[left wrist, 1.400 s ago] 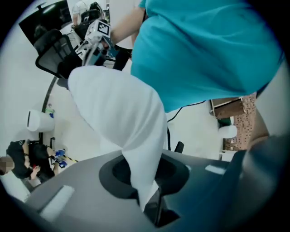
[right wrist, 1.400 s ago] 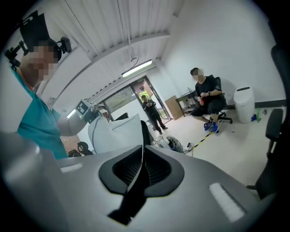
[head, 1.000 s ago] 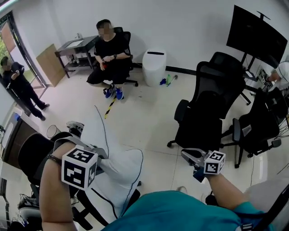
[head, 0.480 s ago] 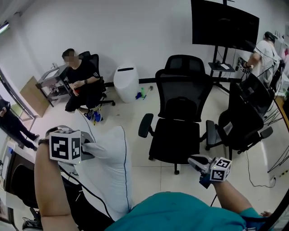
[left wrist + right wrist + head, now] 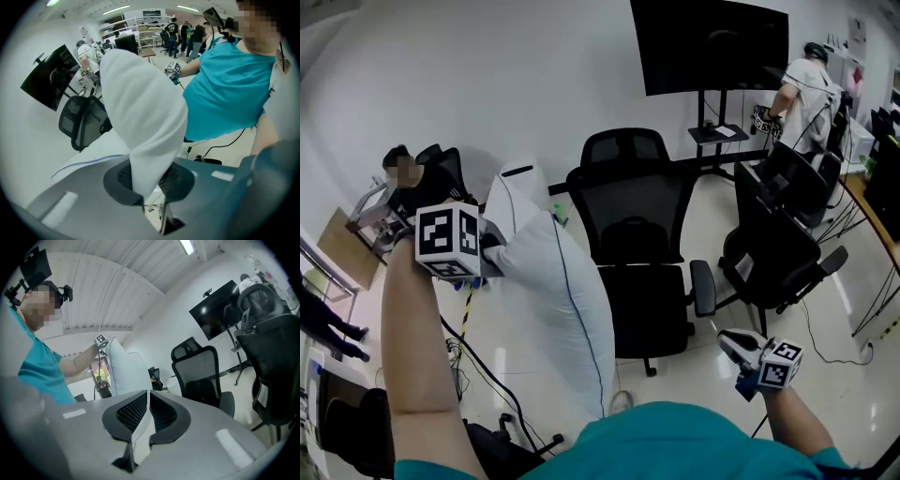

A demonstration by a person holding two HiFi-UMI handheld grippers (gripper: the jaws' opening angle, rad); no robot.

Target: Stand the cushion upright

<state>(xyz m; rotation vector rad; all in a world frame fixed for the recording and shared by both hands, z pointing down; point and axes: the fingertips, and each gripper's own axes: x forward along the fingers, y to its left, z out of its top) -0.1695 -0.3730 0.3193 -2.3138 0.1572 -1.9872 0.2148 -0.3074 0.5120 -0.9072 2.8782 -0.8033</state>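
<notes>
A white cushion [image 5: 555, 300] with dark piping hangs in the air, long side vertical, left of a black office chair. My left gripper [image 5: 494, 253] is shut on its upper corner and points steeply down. In the left gripper view a pinched fold of the cushion [image 5: 140, 108] runs between the pads of the left gripper [image 5: 147, 183]. My right gripper [image 5: 734, 343] is low at the right, roughly level, shut with nothing in it. In the right gripper view the pads of the right gripper [image 5: 148, 409] almost touch, and the cushion [image 5: 123, 369] shows beyond them.
A black office chair [image 5: 633, 244] stands just right of the cushion, with another chair [image 5: 778, 253] further right. A screen on a stand [image 5: 708, 42] is by the far wall. One person sits at the left [image 5: 417, 178] and one stands at the far right [image 5: 806, 84]. Cables [image 5: 478, 366] lie on the floor.
The left gripper has carried the cushion up and across the room, and it now hangs beside the black chair. The view has swung round. The right gripper stays low and shut.
</notes>
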